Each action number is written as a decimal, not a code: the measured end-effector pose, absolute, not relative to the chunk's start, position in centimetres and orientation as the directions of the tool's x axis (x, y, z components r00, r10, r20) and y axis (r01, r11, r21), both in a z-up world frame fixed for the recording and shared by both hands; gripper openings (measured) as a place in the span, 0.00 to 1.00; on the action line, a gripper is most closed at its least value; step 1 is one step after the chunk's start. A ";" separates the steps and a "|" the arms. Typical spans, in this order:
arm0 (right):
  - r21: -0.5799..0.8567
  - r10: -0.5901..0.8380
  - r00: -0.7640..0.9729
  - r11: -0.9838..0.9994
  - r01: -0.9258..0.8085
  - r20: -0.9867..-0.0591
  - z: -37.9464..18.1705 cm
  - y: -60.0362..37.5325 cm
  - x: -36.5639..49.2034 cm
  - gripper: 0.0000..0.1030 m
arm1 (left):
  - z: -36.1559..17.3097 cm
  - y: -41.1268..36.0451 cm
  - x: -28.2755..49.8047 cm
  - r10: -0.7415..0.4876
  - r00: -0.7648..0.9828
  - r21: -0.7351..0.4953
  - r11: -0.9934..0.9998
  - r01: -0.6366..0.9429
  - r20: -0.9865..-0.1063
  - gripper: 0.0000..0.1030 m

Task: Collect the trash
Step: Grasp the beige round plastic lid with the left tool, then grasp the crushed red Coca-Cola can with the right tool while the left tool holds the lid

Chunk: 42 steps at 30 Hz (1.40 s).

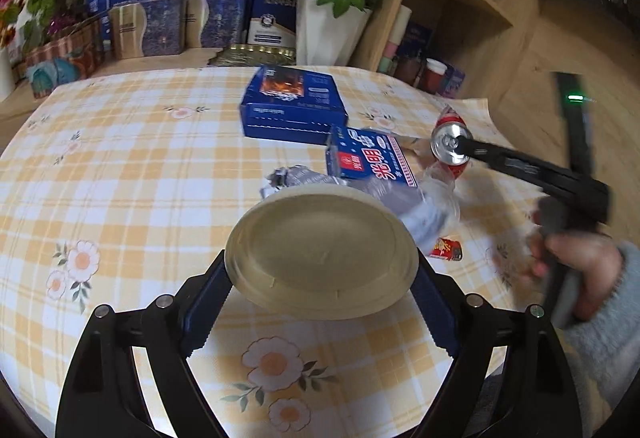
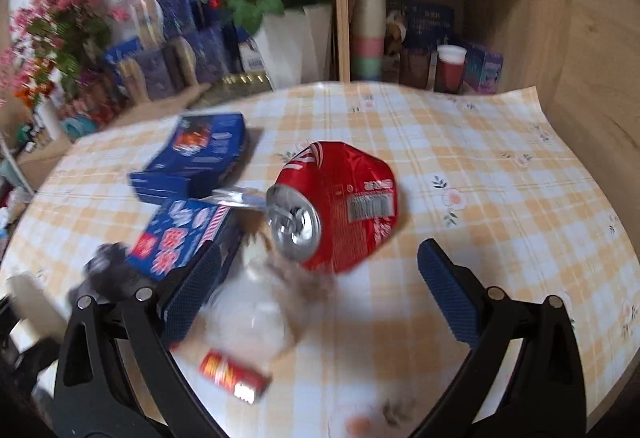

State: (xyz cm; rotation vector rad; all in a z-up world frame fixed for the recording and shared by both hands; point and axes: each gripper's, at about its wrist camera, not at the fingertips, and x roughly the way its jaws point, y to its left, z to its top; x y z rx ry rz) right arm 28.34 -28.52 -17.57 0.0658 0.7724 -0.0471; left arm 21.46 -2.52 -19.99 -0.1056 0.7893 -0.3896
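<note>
My left gripper (image 1: 322, 278) is shut on a beige round plate (image 1: 320, 250), held above the table. Crumpled silver foil (image 1: 296, 178), a clear plastic wrapper (image 1: 436, 194) and a small red wrapper (image 1: 446, 249) lie just beyond it. A crushed red soda can (image 2: 336, 206) lies on its side, top toward me; it also shows in the left wrist view (image 1: 451, 146). My right gripper (image 2: 320, 278) is open, jaws wide, just short of the can. The clear wrapper (image 2: 256, 314) and red wrapper (image 2: 234, 378) lie between its fingers, blurred.
Two blue cartons (image 1: 294, 106) (image 1: 368, 158) lie mid-table on the checked yellow cloth (image 1: 120, 166). Boxes, flower pots (image 1: 328, 26) and a wooden shelf (image 2: 440, 18) with cups stand behind the table. The cloth's right edge (image 2: 540, 102) curls up.
</note>
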 end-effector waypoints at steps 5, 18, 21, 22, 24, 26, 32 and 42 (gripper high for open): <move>0.006 -0.069 0.675 0.994 0.108 -0.734 -19.0 -27.3 31.7 0.87 | -19.6 -1.2 20.5 -0.390 0.648 -0.262 0.921 0.290 -0.654 0.81; -0.126 -0.146 0.674 0.989 0.078 -0.725 -18.7 -26.4 32.4 0.51 | -18.9 0.9 19.4 -0.410 0.669 -0.310 0.911 0.271 -0.620 0.81; -0.085 -0.104 0.724 0.994 0.063 -0.682 -16.9 -27.1 31.0 0.51 | -18.4 1.0 19.2 -0.409 0.678 -0.307 0.912 0.274 -0.610 0.81; -0.074 -0.093 0.738 0.996 0.059 -0.668 -16.3 -27.5 30.5 0.51 | -18.2 1.0 19.1 -0.408 0.682 -0.303 0.912 0.276 -0.607 0.81; -0.061 -0.082 0.751 0.997 0.057 -0.656 -15.4 -28.0 29.7 0.51 | -17.9 1.1 18.9 -0.406 0.686 -0.298 0.913 0.278 -0.603 0.81; -0.047 -0.072 0.757 0.997 0.055 -0.649 -14.6 -28.5 28.8 0.51 | -17.8 1.1 18.8 -0.408 0.687 -0.301 0.912 0.279 -0.601 0.81; 0.005 -0.021 0.767 0.999 0.032 -0.641 -12.7 -28.9 25.8 0.51 | -16.7 1.0 17.5 -0.409 0.693 -0.293 0.912 0.287 -0.594 0.81; 0.053 0.077 0.770 0.997 -0.056 -0.634 -10.6 -27.0 18.0 0.51 | -15.0 1.8 12.6 -0.403 0.703 -0.260 0.915 0.307 -0.587 0.81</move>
